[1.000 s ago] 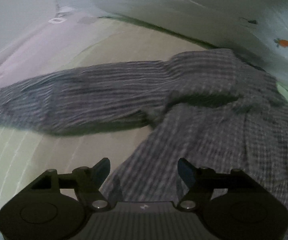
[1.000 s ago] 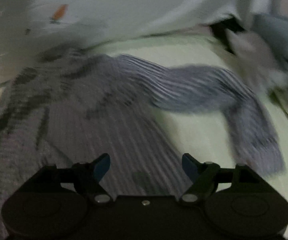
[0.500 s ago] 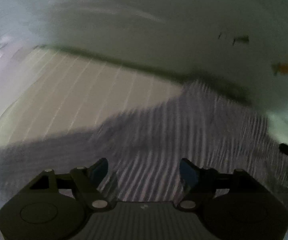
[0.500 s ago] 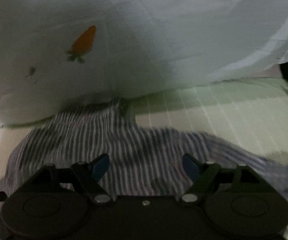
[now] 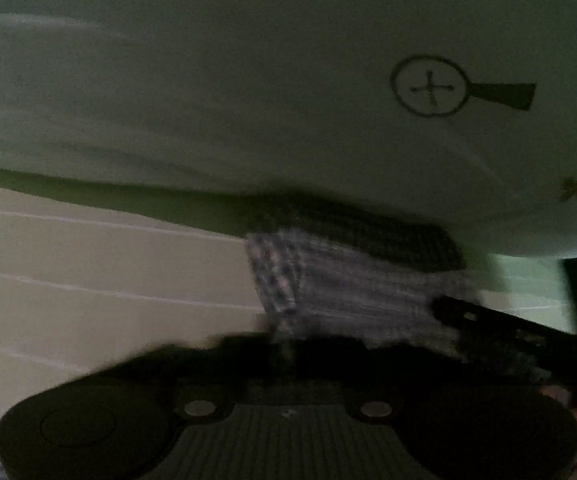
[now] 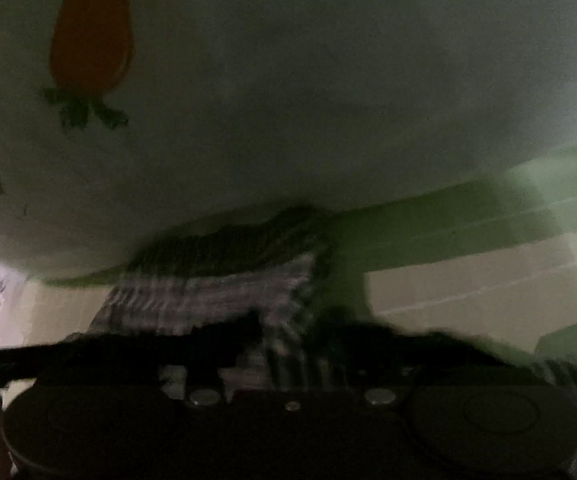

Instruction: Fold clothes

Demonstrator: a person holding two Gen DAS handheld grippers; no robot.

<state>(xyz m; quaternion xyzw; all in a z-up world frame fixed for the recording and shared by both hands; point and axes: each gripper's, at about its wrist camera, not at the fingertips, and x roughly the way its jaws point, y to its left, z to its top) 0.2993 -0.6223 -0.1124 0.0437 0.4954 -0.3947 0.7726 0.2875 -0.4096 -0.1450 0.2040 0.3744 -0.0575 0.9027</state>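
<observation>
— Where's the striped shirt (image 5: 352, 280)?
— Low and close on the bed sheet (image 5: 88, 272), its far edge tucked under the white carrot-print bedding (image 5: 248, 100). Everything's dim and smeared.
— My claws?
— Left claw (image 5: 288, 344) and right claw (image 6: 284, 340) both look pinched together on the cloth, though blur hides the fingertips; the right one's arm cuts in at my left view's right edge

I see a pale quilt (image 5: 248, 80) filling the upper field, printed with a carrot (image 6: 92, 28) and a circled-cross mark (image 5: 430, 86). Beneath it lies a light green sheet (image 5: 88, 280) with thin white lines. Focus soft.
</observation>
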